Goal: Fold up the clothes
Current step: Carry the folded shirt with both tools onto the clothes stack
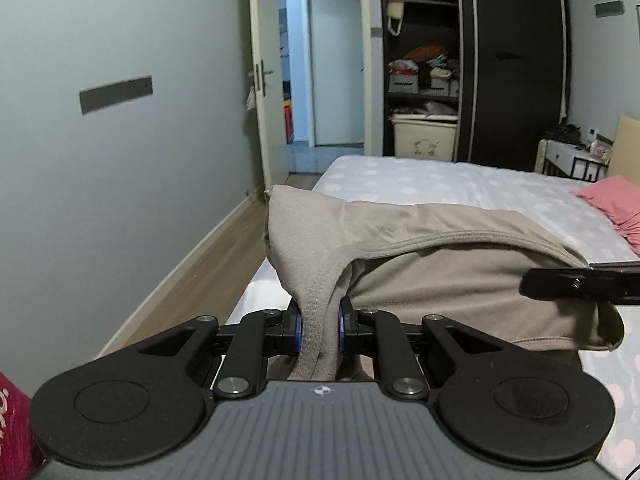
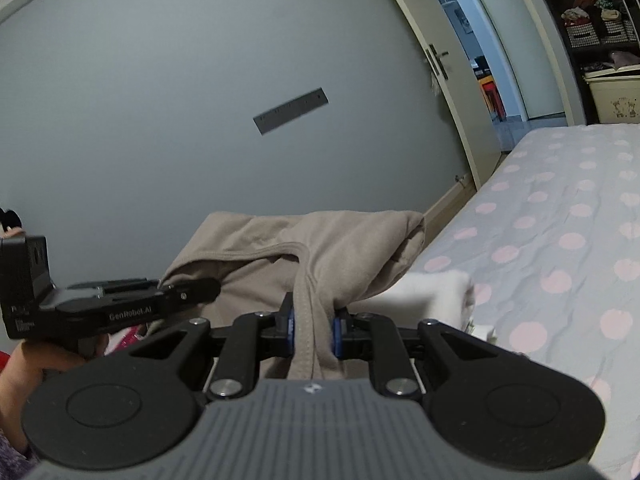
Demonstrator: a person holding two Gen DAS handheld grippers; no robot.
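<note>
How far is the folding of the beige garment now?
Done: both grippers have picked it up. In hand: left gripper and right gripper each pinch a hem of the beige garment, held above the bed. Left: no finished fold shows; pink garment waits.

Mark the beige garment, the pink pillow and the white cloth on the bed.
beige garment (image 1: 440, 280): left wrist view, on the draped body below the hem.
pink pillow (image 1: 616, 200): left wrist view, on its top face.
white cloth (image 2: 432, 292): right wrist view, on its blurred middle.
</note>
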